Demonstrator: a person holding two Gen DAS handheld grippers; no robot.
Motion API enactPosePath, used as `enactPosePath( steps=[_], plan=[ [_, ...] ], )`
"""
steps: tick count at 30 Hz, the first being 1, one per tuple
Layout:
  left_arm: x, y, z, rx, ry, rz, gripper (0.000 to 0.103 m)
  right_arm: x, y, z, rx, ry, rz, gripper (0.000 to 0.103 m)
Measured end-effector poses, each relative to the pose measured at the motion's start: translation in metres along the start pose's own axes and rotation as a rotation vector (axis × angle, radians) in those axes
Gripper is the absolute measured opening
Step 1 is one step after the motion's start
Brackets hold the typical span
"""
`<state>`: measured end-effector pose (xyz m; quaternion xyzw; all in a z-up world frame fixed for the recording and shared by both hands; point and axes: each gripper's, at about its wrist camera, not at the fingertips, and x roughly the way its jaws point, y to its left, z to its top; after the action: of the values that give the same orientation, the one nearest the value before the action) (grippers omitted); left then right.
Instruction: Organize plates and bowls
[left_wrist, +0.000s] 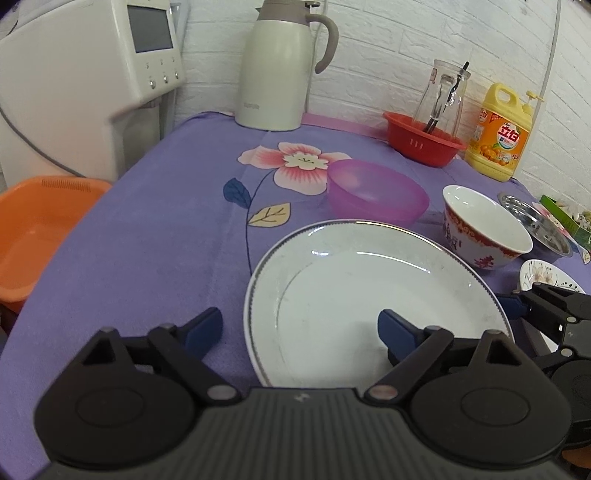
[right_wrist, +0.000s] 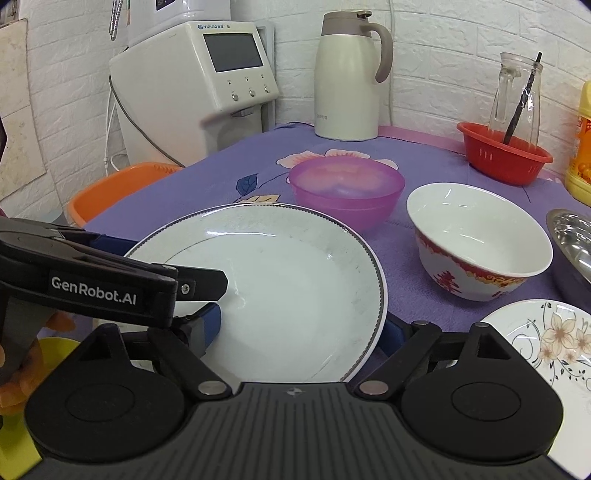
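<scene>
Both grippers are angled down at the table and straddle opposite edges of one big white plate (right_wrist: 295, 273). Left gripper (left_wrist: 301, 330) is spread wide and grips nothing. One blue-padded finger (left_wrist: 205, 328) is over the purple tablecloth (left_wrist: 147, 240) just outside the plate's left rim, and the other hangs over the plate's inside. Right gripper (right_wrist: 301, 328) is also wide apart and holds nothing. Its left finger is over the plate's hollow and its right finger just outside the right rim. I cannot tell whether any pad touches the china.

The tablecloth is soft and flat, printed with a large pink flower. The plate lies flat on it at the near middle; it is round, shallow, glazed and scuffed, with a thin dark line around the rim. Behind it sits a translucent purple plastic bowl (left_wrist: 376, 194). To the right stands a deeper white china bowl (right_wrist: 480, 240) with a red pattern outside, and beside that a shiny steel bowl (left_wrist: 535, 221). Nearest on the right lies a small flowered plate (right_wrist: 546, 339).
</scene>
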<state>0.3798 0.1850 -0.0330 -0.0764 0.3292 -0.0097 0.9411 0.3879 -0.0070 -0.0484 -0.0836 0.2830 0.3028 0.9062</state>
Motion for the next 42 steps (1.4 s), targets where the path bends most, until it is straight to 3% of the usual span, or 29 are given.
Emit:
enactPosePath(
  steps=[2, 4, 6, 14, 24, 35, 42],
  plan=[
    [0.000, -0.001, -0.001, 0.002, -0.003, 0.001, 0.090, 0.000, 0.000, 0.000, -0.001, -0.001, -0.001, 0.103],
    [-0.001, -0.002, -0.001, 0.010, -0.008, -0.030, 0.078, 0.000, 0.000, 0.000, 0.000, -0.001, 0.000, 0.103],
    [-0.001, -0.005, -0.001, 0.012, -0.006, -0.040, 0.074, -0.001, 0.000, 0.000, 0.002, 0.002, 0.003, 0.103],
    [-0.012, -0.005, 0.009, -0.022, -0.034, -0.034, 0.074, -0.017, 0.001, 0.008, 0.040, -0.019, 0.013, 0.103],
    [-0.052, -0.017, 0.017, 0.008, -0.074, -0.002, 0.074, -0.047, 0.008, 0.019, 0.073, -0.060, 0.025, 0.103],
    [-0.130, -0.018, -0.064, -0.005, -0.054, 0.078, 0.074, -0.108, 0.067, -0.034, 0.065, -0.036, 0.086, 0.103],
    [-0.137, -0.020, -0.097, -0.015, -0.042, 0.103, 0.074, -0.114, 0.089, -0.065, 0.026, -0.008, 0.056, 0.103]
  ],
)
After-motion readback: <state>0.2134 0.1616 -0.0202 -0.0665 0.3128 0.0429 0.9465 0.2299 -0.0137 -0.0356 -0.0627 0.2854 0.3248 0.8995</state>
